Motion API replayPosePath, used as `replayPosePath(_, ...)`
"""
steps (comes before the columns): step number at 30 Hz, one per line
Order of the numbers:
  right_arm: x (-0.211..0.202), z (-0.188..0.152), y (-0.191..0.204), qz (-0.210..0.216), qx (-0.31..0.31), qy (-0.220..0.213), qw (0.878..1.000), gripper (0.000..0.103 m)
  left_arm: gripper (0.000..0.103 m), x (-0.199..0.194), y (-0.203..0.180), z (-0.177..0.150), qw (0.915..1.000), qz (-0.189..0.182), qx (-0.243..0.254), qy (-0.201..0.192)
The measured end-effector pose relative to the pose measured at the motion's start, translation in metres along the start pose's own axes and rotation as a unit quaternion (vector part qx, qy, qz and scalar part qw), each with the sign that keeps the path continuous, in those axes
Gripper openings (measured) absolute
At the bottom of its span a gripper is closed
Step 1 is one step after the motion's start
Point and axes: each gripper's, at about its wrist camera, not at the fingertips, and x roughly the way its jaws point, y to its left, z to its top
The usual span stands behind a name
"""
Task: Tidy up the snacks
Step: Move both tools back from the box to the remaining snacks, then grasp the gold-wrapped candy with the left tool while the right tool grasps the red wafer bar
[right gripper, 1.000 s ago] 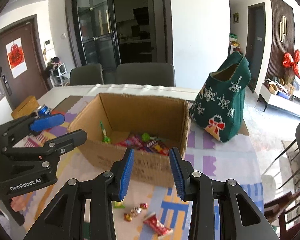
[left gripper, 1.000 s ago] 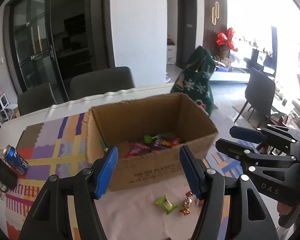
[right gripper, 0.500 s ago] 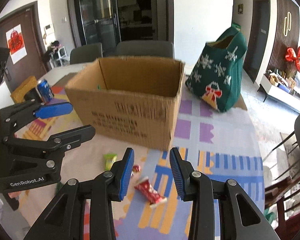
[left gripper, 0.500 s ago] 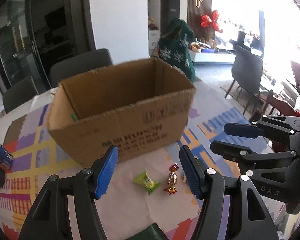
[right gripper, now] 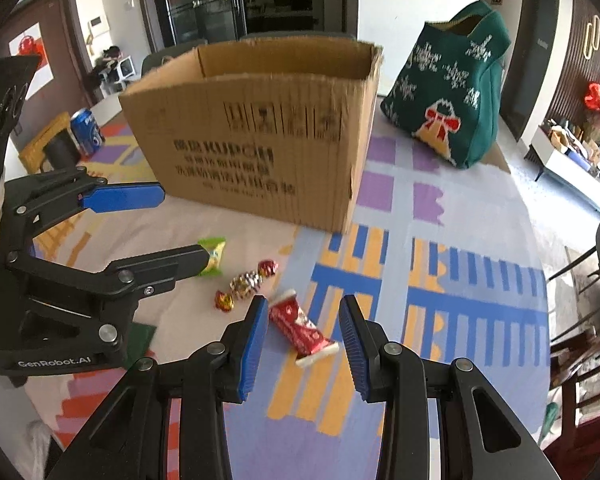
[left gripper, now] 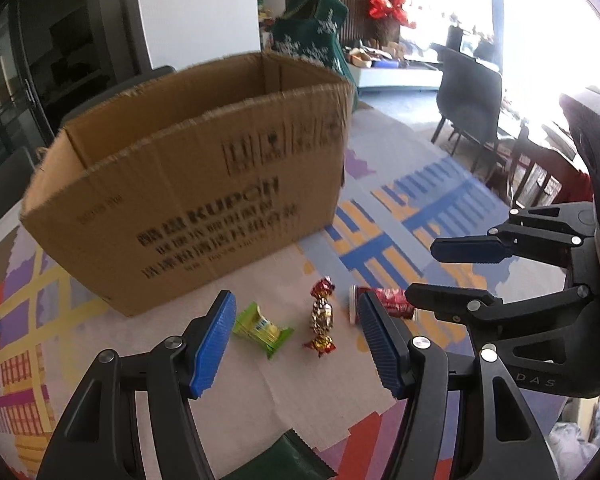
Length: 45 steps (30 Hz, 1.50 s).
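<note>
Sunlit dining space surrounds a tabletop (right gripper: 440, 240) under a patchwork cloth of purple, blue and orange blocks, with dark chairs and glass doors behind. At its centre stands an open cardboard box (right gripper: 260, 152), printed side toward the cameras, most likely the collecting place for the loose snacks lying just in front of it. Its inside is hidden from both views. In the right wrist view, a red snack bar (right gripper: 302, 330) lies on the cloth at about 12 o'clock from the right hand-held gripper (right gripper: 303, 342), which hovers with its blue pads spread wide and straddling the wrapper without touching it; that alignment suggests this bar is its target. At 10 o'clock from the bar sits a twisted foil candy (right gripper: 245, 284), and beyond it a green sweet packet (right gripper: 214, 256). The left hand-held gripper (left gripper: 296, 340) also stands wide open and empty, framing the green packet and the foil candy in its own view, probably so both arms can pick at once. A blue soda can (right gripper: 86, 130) and a green knitted Christmas bag (right gripper: 456, 96) sit well apart, at 9 and 2 o'clock of the box, outside the working zone. A dark green packet edge (left gripper: 300, 456) shows near the left tool's base.
</note>
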Motion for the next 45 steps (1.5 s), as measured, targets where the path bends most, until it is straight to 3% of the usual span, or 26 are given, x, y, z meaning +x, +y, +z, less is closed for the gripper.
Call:
replayPosePath(9,0.025,-0.009,0.004,0.008,-0.021,0.043,0.999,0.038,0.056,0.032,0.0,-0.011,0.9989,-0.018,0.016,0.041)
replayPosePath(24,0.046,-0.013,-0.002,0.013,-0.035,0.07,0.997,0.038,0.043,0.065,-0.006,-0.006,0.9959,-0.03,0.039,0.075)
replayPosePath(34,0.061,-0.008,0.002,0.02,-0.047,0.08,0.995,0.038,0.02,0.077,-0.005,-0.008,0.9943,-0.048,0.02,0.093)
replayPosePath(42,0.072,-0.006,-0.002,0.03,-0.024,0.08,0.996,0.038,0.019,0.067,0.002,-0.013,0.9952,-0.047,-0.007,0.085)
replayPosePath(45,0.072,-0.007,-0.002,0.029,-0.021,0.076,0.996,0.028,0.019,0.062,0.005,-0.014,0.9953,-0.049,-0.02,0.081)
